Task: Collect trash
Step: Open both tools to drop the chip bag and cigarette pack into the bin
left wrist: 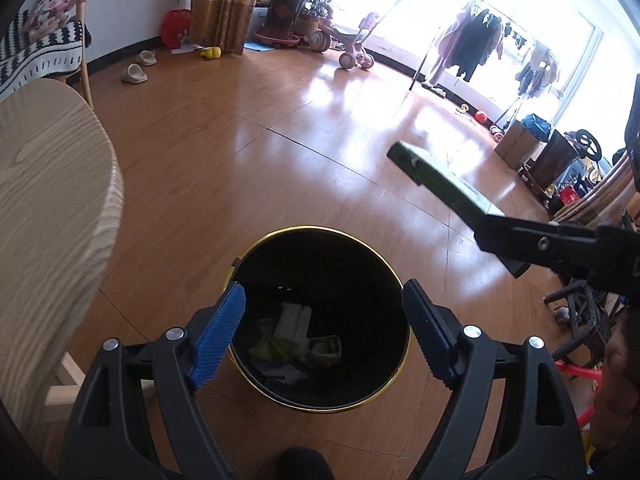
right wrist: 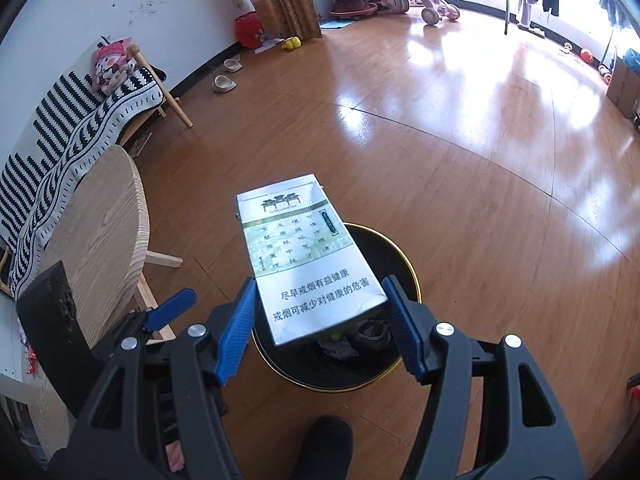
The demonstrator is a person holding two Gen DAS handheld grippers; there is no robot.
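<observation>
A black bin with a gold rim stands on the wooden floor, with crumpled paper and wrappers at its bottom. My left gripper hangs open right above the bin's mouth, nothing between its blue pads. My right gripper is shut on a flat white-and-green cigarette box, clamped across its near end. The box sticks out forward over the near edge of the bin. In the left wrist view the box shows edge-on at the right, above and right of the bin.
A round light-wood table stands close to the left of the bin. A chair with a striped blanket is behind it. The person's dark shoe is just before the bin. Slippers, a tricycle and a clothes rack are far off.
</observation>
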